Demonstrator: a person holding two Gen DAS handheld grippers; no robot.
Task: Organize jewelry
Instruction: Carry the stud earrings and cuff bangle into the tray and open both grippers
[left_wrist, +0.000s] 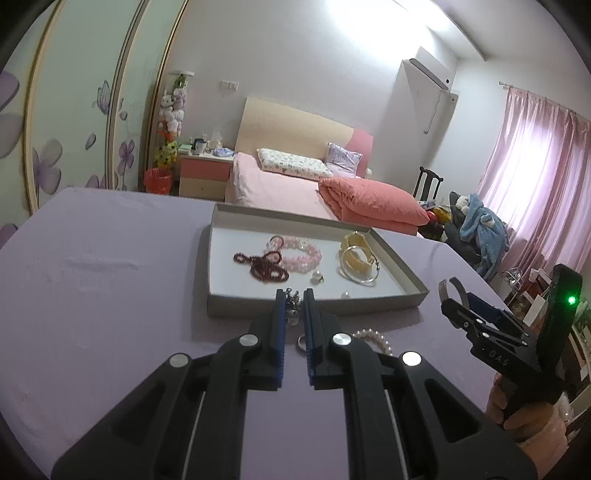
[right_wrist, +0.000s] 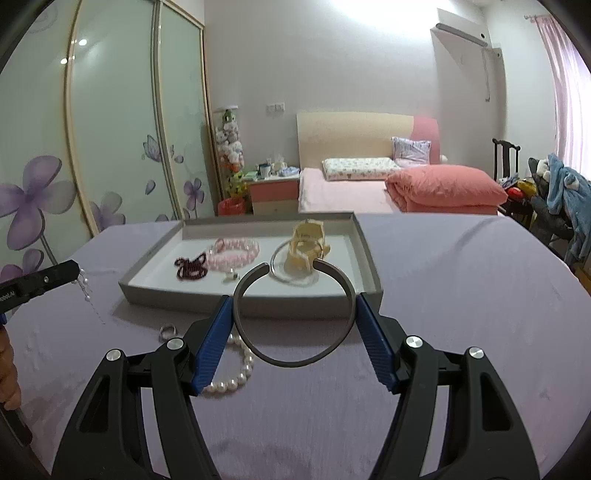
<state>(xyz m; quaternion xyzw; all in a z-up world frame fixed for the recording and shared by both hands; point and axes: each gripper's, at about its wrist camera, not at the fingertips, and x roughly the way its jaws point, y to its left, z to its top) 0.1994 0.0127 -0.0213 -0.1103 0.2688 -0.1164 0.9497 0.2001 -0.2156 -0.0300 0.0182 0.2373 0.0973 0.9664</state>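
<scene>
Left gripper (left_wrist: 294, 295) pinched shut on a dangly pearl-and-silver chain piece (right_wrist: 85, 286). Right gripper (right_wrist: 295, 301) clamped around a dark open cuff bangle (right_wrist: 295, 360), both near the grey cardboard tray (right_wrist: 236, 306) mid-counter.

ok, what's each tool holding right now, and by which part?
Right tool: dark open bangle, gripped across its opposite sides. Left tool: thin pearl chain, pinched near its top, dangling.

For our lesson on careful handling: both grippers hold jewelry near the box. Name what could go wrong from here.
1. The open bangle is pinched only at its sides by the right gripper; it might spring out.
2. The pearl chain dangling from the left gripper could snag the box wall.
3. The pearl bracelet and ring on the cloth could get knocked.
</scene>
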